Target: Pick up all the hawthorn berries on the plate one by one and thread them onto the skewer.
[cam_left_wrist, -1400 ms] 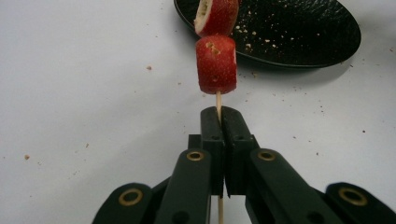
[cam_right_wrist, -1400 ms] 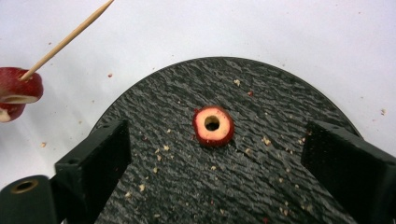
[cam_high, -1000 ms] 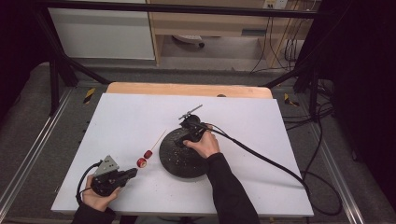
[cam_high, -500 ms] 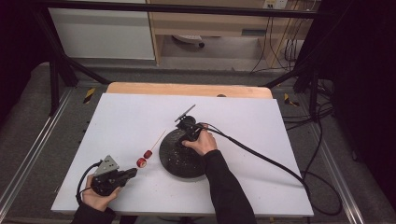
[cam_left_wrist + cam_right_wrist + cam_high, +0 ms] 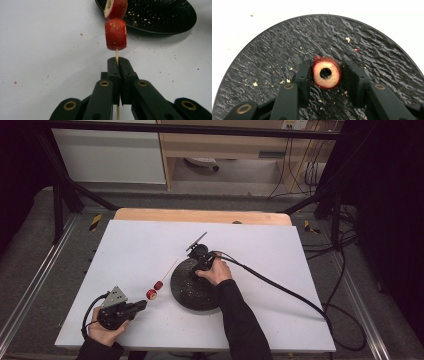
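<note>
Right tool clamps cored slice; left tool pinches skewer.

White tabletop set on wooden board, flanked by grey floor, black frame, white cabinet, cables trailed right.

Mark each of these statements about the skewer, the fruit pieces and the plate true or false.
1. The left gripper is shut on the skewer. True.
2. The skewer carries four fruit pieces. False: two red pieces are threaded on it.
3. The right gripper has a cored fruit slice between its jaws over the black plate. True.
4. The plate is white and smooth. False: it is black, textured and crumb-strewn.
5. The table top is white. True.
</note>
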Available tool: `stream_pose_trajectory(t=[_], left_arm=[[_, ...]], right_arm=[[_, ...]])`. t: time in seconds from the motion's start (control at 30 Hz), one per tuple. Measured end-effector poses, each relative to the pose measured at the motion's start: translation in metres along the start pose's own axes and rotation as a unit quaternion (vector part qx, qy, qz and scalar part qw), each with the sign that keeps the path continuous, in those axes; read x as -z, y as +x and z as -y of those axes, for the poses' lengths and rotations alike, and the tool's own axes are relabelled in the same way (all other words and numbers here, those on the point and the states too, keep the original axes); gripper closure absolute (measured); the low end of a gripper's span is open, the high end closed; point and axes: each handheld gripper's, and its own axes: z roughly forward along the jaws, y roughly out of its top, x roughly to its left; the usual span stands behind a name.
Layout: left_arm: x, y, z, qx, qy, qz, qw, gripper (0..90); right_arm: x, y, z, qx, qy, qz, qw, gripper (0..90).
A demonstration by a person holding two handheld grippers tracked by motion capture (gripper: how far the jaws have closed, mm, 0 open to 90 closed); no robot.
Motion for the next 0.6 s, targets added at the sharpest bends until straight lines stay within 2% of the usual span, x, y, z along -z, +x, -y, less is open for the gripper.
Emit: stream_pose_trajectory(t=[0.3,0.6], left_arm=[[-0.0001,-0.0002,0.0000,-0.001,0.001,0.000,1.0000,87.9],[-0.0001,-0.0006,-0.0001,-0.002,0.001,0.000,1.0000,88.0]], right_arm=[[0.0006,0.0000,-0.0001,-0.008,0.006,0.001,0.9999,62.4],[0.0065,0.0017,-0.0004,-0.016,-0.005,-0.003,0.9999,62.6]])
